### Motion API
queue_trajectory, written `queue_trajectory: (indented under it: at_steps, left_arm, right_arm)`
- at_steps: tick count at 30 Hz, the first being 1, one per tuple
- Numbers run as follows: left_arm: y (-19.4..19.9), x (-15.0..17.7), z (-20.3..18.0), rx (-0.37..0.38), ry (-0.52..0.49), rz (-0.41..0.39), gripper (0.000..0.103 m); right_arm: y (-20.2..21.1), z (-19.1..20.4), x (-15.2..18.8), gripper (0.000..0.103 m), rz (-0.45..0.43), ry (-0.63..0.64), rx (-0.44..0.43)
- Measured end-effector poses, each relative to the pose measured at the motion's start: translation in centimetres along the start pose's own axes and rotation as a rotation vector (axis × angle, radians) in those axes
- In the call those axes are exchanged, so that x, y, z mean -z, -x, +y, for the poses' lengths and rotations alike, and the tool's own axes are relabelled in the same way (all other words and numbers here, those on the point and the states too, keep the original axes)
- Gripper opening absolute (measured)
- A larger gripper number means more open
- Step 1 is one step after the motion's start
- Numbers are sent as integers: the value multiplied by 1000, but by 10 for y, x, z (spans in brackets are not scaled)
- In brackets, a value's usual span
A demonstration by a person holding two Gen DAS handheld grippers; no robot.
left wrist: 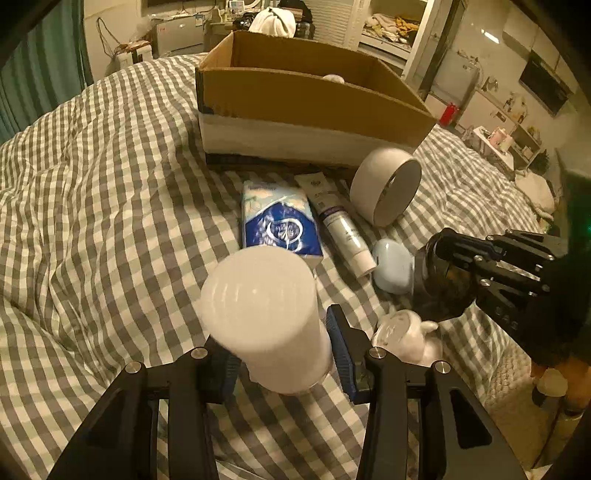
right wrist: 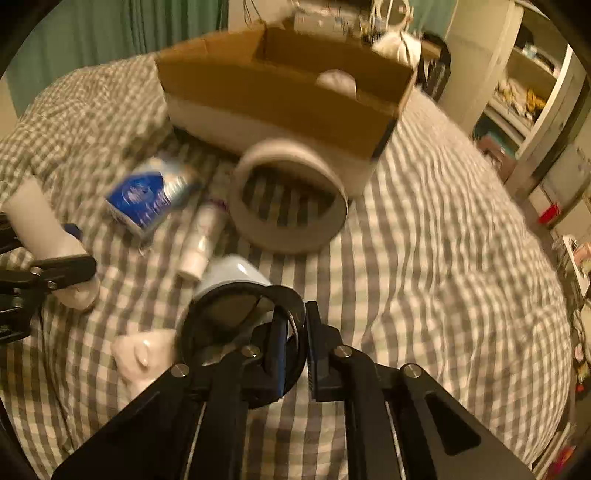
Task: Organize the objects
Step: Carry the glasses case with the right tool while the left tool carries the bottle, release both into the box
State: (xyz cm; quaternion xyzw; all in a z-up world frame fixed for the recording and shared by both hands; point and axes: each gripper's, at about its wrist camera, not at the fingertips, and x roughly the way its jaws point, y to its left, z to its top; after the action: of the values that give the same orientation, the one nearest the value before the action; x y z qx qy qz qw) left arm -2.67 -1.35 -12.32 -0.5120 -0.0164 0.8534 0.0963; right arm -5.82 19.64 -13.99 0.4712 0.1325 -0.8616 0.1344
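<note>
Each of two grippers pinches one thing: left a white bottle, right a dark cup's rim (fingers clamped).

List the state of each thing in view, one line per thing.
Left claw: shut on white plastic cylinder bottle, lifted.
Right claw: shut on rim of dark glass jar.
Brown cardboard box: open-topped, on bed.
White tape roll: tilted on edge.
Blue tissue pack: lying flat.
White squeeze tube: lying, capped.

Bedroom of a home: gingham-covered bed, green curtain, open shelving holding folded linens, small refrigerator.
</note>
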Motion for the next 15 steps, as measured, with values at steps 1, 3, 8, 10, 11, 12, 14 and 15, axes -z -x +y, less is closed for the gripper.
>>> queue_trajectory:
  at_steps: [1,3,8,10,11,12,14,15]
  left_arm:
    - [2,-2,0,5,0,-4,44]
    - [9,-12,3,19,5,-22,44]
    - [30,-44,11,44,2,-85,44]
    - [39,-63,14,53,-4,-116,44]
    - [42,-71,14,51,-10,-128,44]
    - [47,-82,14,45,-22,-146,44]
    - [55,-105,11,34,-50,-191,44]
    - [58,-115,11,27,-57,-209,44]
  right_arm:
    - [6,1,-3,8,-16,3,-13]
    - [19,2,-7,8,-56,2,-22]
    - [56,7,-28,8,-165,23,-1]
    - [68,8,-41,8,-210,30,13]
    - [74,7,-46,8,-227,29,16]
    - [79,5,-54,8,-246,22,15]
    - [83,0,-67,8,-266,13,16]
    - [85,-2,-75,8,-277,7,23]
